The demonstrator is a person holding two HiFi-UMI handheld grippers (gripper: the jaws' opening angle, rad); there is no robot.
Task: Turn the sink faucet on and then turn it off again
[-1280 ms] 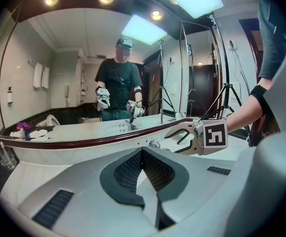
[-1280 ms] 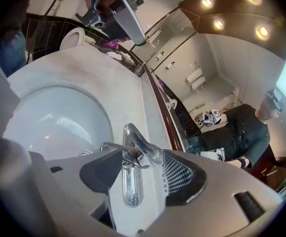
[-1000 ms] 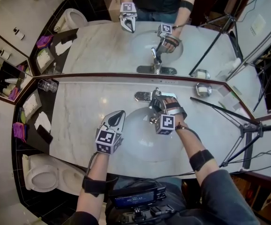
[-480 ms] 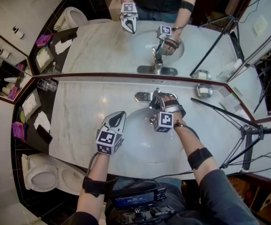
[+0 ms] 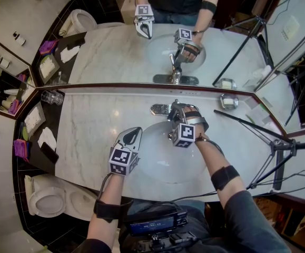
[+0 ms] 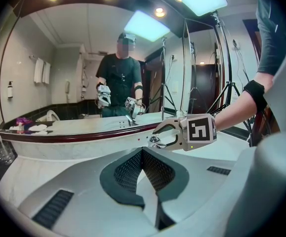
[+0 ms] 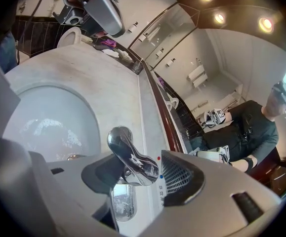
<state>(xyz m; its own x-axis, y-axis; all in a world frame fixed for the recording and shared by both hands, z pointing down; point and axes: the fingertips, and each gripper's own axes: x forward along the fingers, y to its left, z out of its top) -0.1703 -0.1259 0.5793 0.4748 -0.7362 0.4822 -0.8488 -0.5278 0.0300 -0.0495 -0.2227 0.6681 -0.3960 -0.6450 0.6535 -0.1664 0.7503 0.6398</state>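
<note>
Two tongs over table (image 5: 91,123). Left tongs (image 5: 133,136) held clenched, empty, at left rim of sink (image 5: 153,159). Right tongs (image 5: 175,113) just closing, faucet lever (image 7: 131,157) between them, touched on one side only.

A pale marble counter (image 5: 97,136) runs along the mirror (image 5: 115,51), with 1 oval basin (image 5: 155,159) sunk into its middle. The chrome faucet (image 5: 161,109) stands on the back edge, just behind the basin. 1 clear glass (image 5: 52,96) stands at the far left corner. 1 small metal dish (image 5: 228,100) sits toward the right, beside the mirror.
</note>
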